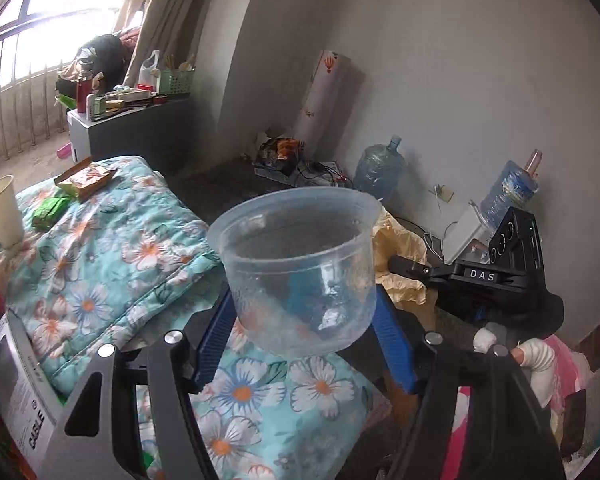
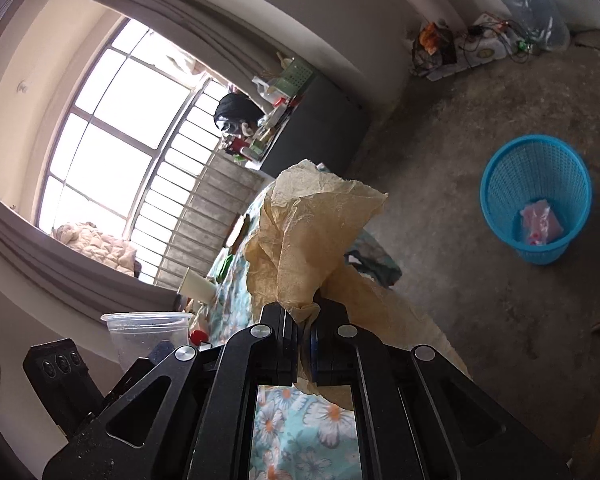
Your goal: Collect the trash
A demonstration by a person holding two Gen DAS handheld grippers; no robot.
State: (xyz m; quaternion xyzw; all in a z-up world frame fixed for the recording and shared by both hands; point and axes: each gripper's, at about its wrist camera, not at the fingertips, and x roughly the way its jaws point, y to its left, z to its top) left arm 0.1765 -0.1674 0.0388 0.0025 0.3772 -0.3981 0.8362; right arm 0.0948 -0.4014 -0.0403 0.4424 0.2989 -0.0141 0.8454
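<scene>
Currently your left gripper (image 1: pixel 304 316) clamps the light, probably slippery plastic tub (image 1: pixel 300 264) by its walls, right gripper (image 2: pixel 305 320) pinching soft, tear-prone crumpled paper (image 2: pixel 308 232).

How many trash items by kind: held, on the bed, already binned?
Held: 2, the clear round plastic tub in the left gripper and the crumpled tan paper sheet in the right gripper
On the floral quilt: 3, the white paper cup, green wrapper, flat snack packet
In the blue mesh wastebasket: 1, the pink wrapper
Total: 6
</scene>
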